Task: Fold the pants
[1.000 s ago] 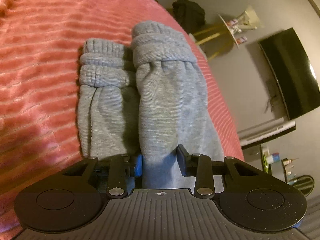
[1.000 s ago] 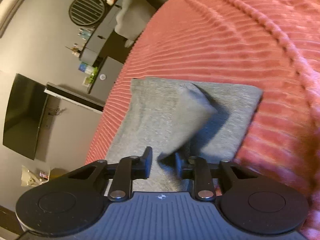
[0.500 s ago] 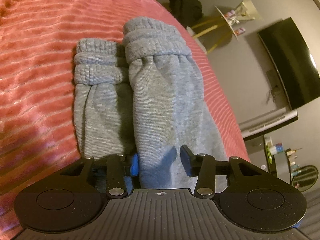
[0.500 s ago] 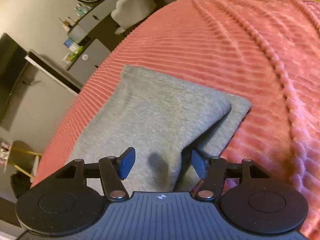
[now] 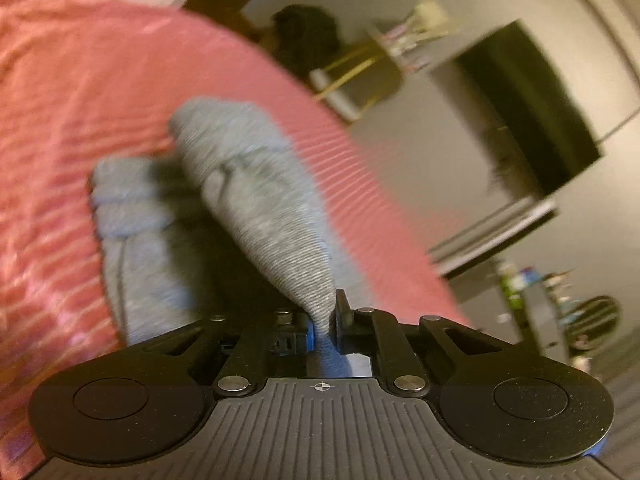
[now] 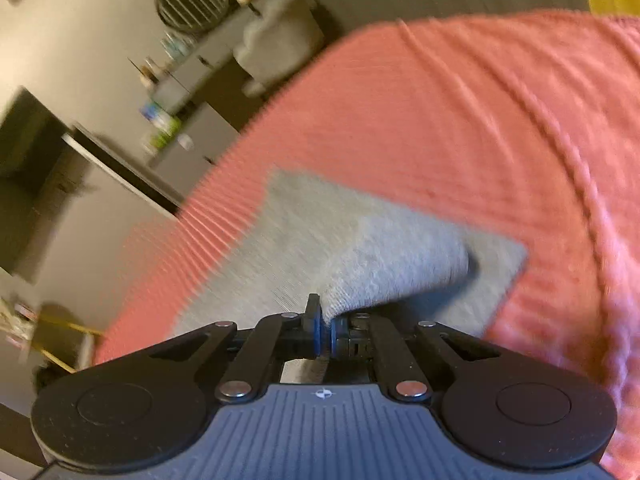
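1. Coral-pink ribbed bedspread [image 5: 80, 92] covers the bed, its ridges running across the whole surface; it fills most of both wrist views.
2. Grey pants [image 5: 256, 200] lie on the bedspread near its edge toward the room. In the left view the two cuffed leg ends show, one flat on the cover, the other drawn up off it. In the right view a flat folded part lies near the same edge, with one layer pulled up.
3. Left gripper [image 5: 324, 326] is closed tight on a bunched fold of the pants; the cloth is pinched between its pads.
4. Right gripper [image 6: 325, 330] is likewise clamped on a lifted fold of the pants [image 6: 384, 264], the jaws nearly meeting.
5. Beyond the bed stands a grey wall with a dark television [image 5: 528, 108], a long shelf below it, and a small table with gold legs [image 5: 360, 68].
6. A round slatted wall piece [image 6: 192, 0] hangs above a low cabinet with small bottles.
7. Blur hides any writing or labels.
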Available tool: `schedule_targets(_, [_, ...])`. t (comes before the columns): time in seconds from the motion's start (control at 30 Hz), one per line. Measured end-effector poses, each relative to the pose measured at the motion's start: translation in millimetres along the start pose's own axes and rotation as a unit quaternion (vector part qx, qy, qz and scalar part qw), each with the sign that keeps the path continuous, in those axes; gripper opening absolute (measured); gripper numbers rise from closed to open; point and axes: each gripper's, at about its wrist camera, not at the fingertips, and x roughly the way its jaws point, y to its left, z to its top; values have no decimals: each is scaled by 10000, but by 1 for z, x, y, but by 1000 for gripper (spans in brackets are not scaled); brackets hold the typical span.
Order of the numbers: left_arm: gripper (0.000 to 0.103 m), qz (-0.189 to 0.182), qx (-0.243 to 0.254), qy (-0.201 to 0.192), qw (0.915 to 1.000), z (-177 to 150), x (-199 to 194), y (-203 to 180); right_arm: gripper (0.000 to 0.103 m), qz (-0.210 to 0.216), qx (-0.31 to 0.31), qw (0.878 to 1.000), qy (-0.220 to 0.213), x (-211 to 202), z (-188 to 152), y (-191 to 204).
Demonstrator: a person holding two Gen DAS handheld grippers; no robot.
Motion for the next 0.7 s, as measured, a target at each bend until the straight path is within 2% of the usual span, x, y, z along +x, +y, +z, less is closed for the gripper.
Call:
schedule_targets(0.03, [11, -93, 54, -36, 9999, 0, -7, -3, 4, 47, -34, 9999, -90, -7, 4, 2])
schedule_targets(0.1, [11, -22, 194, 34, 9998, -2, -16, -2, 4, -38, -192, 9996, -183, -12, 6, 3])
schedule_targets(0.13, [12, 148, 291, 147, 9994, -6, -16, 3, 4, -190, -337, 9991, -183, -11, 4, 2])
schedule_targets(0.2, [14, 753, 355, 480, 9954, -13, -5, 16, 4, -466, -465, 9978, -45, -2, -4, -5])
schedule_targets(0.23, [17, 1023, 314, 633, 9922, -17, 0, 23, 5, -624, -484, 9968, 159, 9, -9, -11])
schedule_targets(0.27, [20, 1287, 50, 735, 9889, -19, 1, 32, 5, -827, -481, 9949, 332, 17, -14, -15])
schedule_targets(0.33, [30, 1268, -378, 502, 9899, -15, -12, 38, 10, -1283, -521, 9893, 452, 23, -21, -21])
schedule_targets(0.37, [38, 1355, -333, 222, 9900, -13, -22, 34, 16, -1392, -584, 9880, 312, 18, -23, -19])
schedule_targets(0.4, [53, 1482, -173, -43, 9888, -11, -30, 27, 26, -1524, -696, 9858, 124, 11, -24, -14])
schedule_targets(0.43, [57, 1612, 79, -332, 9863, -10, -37, 15, 33, -1656, -872, 9823, -110, 3, -25, -6])
schedule_targets(0.5, [62, 1530, 664, -610, 9841, -11, -42, -10, 37, -1817, -1275, 9735, -557, -9, -26, 14])
schedule_targets(0.57, [69, 1263, 1245, -587, 9824, -19, -31, -42, 44, -1551, -1678, 9703, -796, -12, -32, 41])
schedule_targets(0.6, [73, 1100, 1510, -528, 9810, -27, -24, -56, 51, -1295, -1884, 9703, -796, -10, -38, 57])
schedule_targets(0.63, [76, 926, 1851, -428, 9774, -41, -13, -72, 61, -904, -2158, 9699, -669, -5, -49, 77])
schedule_targets(0.67, [76, 820, 2143, -330, 9728, -55, -3, -85, 66, -482, -2439, 9676, -442, 2, -62, 94])
schedule_targets(0.7, [76, 731, 2452, -203, 9665, -71, 10, -99, 74, 12, -2759, 9611, -109, 12, -78, 113])
